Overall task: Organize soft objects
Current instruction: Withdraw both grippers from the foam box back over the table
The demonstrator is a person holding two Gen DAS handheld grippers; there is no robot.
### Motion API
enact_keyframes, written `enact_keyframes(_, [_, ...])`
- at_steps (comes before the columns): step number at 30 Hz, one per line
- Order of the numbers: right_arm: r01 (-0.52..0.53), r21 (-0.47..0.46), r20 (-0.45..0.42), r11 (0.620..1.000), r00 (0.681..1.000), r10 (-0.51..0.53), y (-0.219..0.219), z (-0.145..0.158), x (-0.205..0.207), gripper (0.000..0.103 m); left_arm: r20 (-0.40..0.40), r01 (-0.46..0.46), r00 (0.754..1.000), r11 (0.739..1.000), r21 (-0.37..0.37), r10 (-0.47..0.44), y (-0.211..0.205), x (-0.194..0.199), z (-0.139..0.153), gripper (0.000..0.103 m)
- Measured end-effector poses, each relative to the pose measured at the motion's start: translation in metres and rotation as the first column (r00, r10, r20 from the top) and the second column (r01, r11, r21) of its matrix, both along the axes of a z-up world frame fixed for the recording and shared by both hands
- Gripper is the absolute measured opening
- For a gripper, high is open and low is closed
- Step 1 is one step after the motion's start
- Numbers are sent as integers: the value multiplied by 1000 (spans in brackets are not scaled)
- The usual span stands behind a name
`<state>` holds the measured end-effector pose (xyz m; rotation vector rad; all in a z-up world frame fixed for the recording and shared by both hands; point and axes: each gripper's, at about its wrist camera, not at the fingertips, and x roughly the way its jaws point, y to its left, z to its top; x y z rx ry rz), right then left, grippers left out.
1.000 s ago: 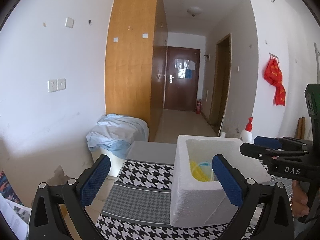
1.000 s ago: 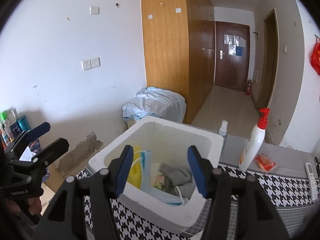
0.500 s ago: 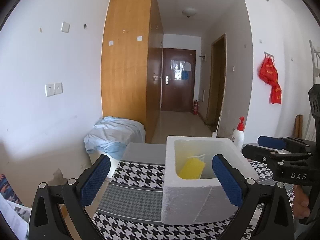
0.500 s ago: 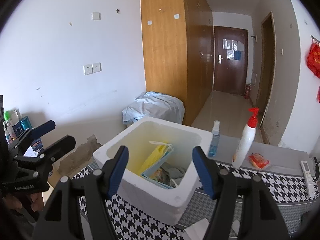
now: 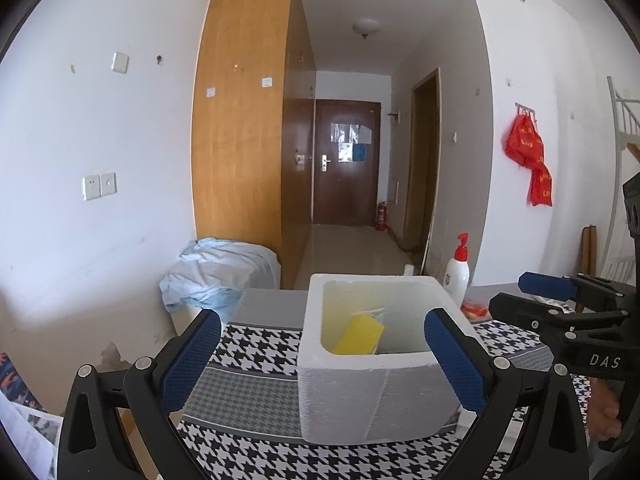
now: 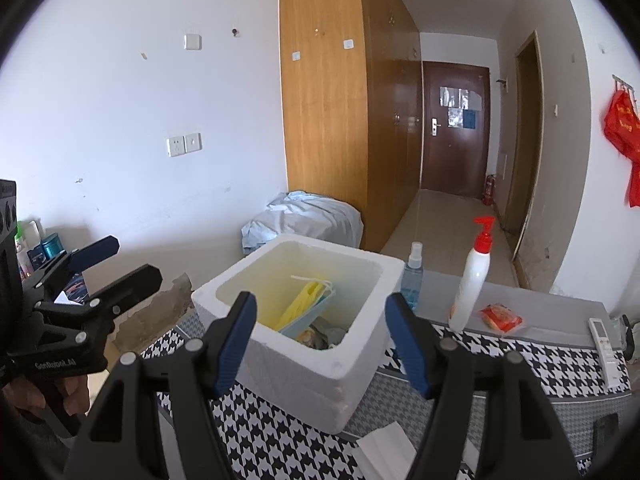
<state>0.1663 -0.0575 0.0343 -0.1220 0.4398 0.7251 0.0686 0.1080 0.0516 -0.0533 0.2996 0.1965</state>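
A white foam box point(image 5: 372, 396) point(image 6: 320, 372) stands on the houndstooth cloth. Inside it, yellow face masks point(image 5: 358, 338) point(image 6: 300, 306) lean upright against a pale blue one point(image 6: 320, 310), with grey fabric point(image 6: 334, 332) at the bottom. My left gripper point(image 5: 322, 320) is open wide, level with the box's near wall and holding nothing. My right gripper point(image 6: 321, 300) is open too, a little short of the box's near corner with nothing between its fingers. Each gripper shows at the edge of the other's view: the right gripper point(image 5: 536, 296) and the left gripper point(image 6: 120, 264).
Behind the box stand a white pump bottle point(image 6: 472, 284) and a blue spray bottle point(image 6: 412, 280). A red packet point(image 6: 500, 316) and a remote point(image 6: 602, 332) lie to the right. White paper point(image 6: 384, 444) lies at the near edge. A bundle of pale blue cloth point(image 5: 220, 272) sits beyond the table.
Both grippers have drawn back from the foam box, which now looks smaller and farther away. The right jaws have widened a little. The masks stay in the box.
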Motion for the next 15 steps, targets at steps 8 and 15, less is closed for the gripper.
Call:
enact_keyframes(8, [10, 7, 14, 1000, 1000, -10, -15, 0, -10, 72, 7, 23, 1000, 1000, 6, -23, -13, -7, 2, 102])
enact_keyframes(15, [28, 11, 19, 1000, 999, -29, -32, -2, -20, 75, 3, 43, 999, 999, 3, -43, -24, -10, 1, 102])
